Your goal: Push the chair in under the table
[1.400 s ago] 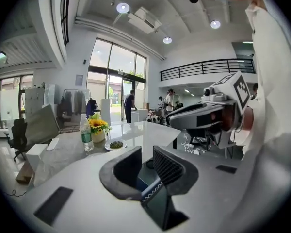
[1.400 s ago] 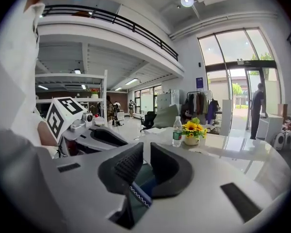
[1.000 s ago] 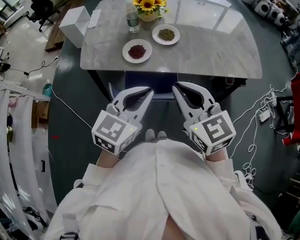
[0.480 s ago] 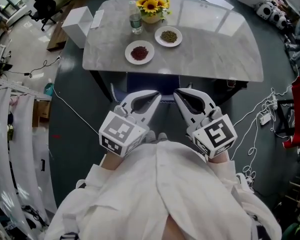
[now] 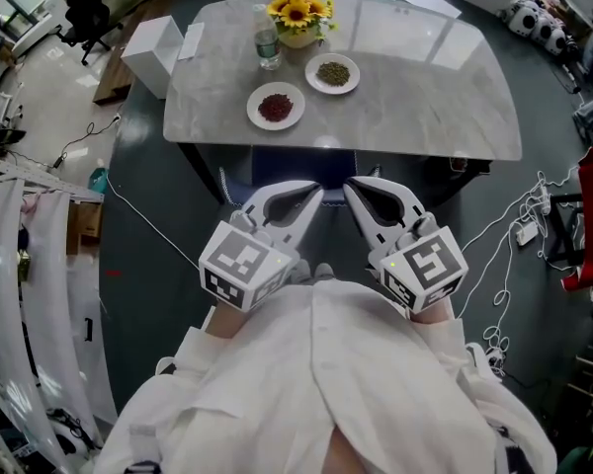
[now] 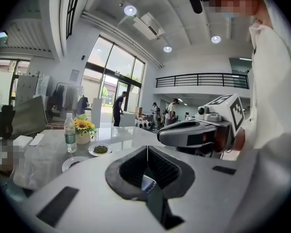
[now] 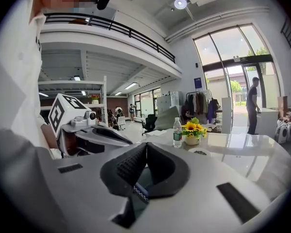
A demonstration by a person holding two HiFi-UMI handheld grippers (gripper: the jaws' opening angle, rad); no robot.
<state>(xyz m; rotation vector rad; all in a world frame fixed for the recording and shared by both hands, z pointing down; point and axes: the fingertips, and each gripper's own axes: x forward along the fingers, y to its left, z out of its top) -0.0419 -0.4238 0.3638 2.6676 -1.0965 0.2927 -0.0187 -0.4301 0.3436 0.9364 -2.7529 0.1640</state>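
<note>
The dark blue chair (image 5: 302, 169) stands tucked in at the near edge of the grey marble table (image 5: 425, 97), with only a strip of it showing. My left gripper (image 5: 317, 189) and right gripper (image 5: 347, 184) sit side by side just in front of that strip, tips pointing at the table. Both are shut with nothing between the jaws. In the left gripper view the left gripper (image 6: 147, 147) has its pads pressed together, and blue fabric with white stitching (image 6: 146, 182) shows below. The right gripper (image 7: 146, 143) looks the same over the blue fabric (image 7: 138, 191). Whether the tips touch the chair is hidden.
On the table stand a sunflower vase (image 5: 296, 16), a water bottle (image 5: 267, 43), two small plates (image 5: 276, 105) (image 5: 332, 71) and a white box (image 5: 149, 52). Cables (image 5: 519, 227) trail on the floor at right, and a white rack (image 5: 25, 294) stands at left.
The left gripper has drifted slightly right, closer to the right gripper. Both stay shut and the chair has not visibly moved.
</note>
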